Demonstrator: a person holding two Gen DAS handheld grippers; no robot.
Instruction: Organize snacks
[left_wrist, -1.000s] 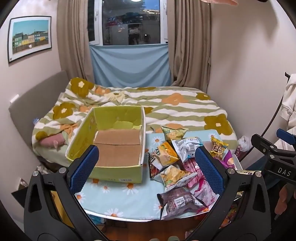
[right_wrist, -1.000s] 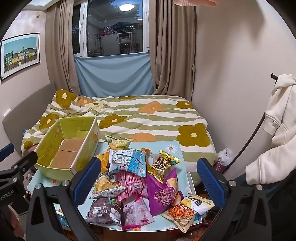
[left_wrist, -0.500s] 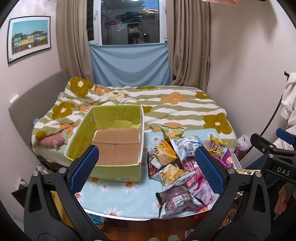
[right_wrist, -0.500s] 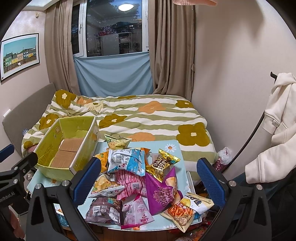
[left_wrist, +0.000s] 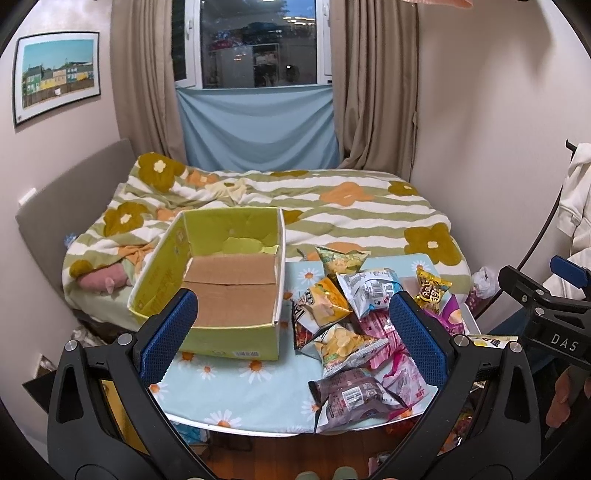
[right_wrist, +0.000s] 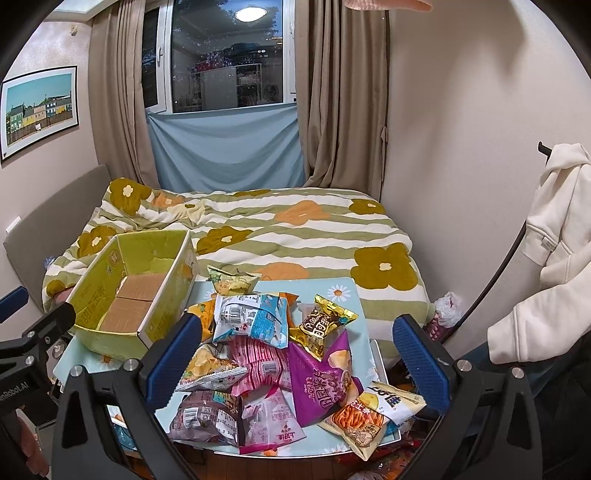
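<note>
An open yellow-green cardboard box (left_wrist: 221, 280) stands empty on the left of a small table with a light-blue daisy cloth (left_wrist: 236, 384); it also shows in the right wrist view (right_wrist: 129, 295). A pile of several snack bags (left_wrist: 354, 332) lies to its right, among them a white-blue bag (right_wrist: 255, 319), a gold bag (right_wrist: 321, 325), a purple bag (right_wrist: 325, 376) and a brown bag (right_wrist: 207, 413). My left gripper (left_wrist: 295, 336) is open and empty, held above the table's front. My right gripper (right_wrist: 295, 358) is open and empty above the pile.
A bed with a striped flower blanket (left_wrist: 332, 206) lies behind the table. A wall is on the right, with a white hoodie (right_wrist: 554, 236) hanging on a stand. A plastic bag (right_wrist: 447, 310) lies on the floor beside the bed.
Both views have shifted only slightly; both grippers stay open and empty. The snacks and box have not moved.
</note>
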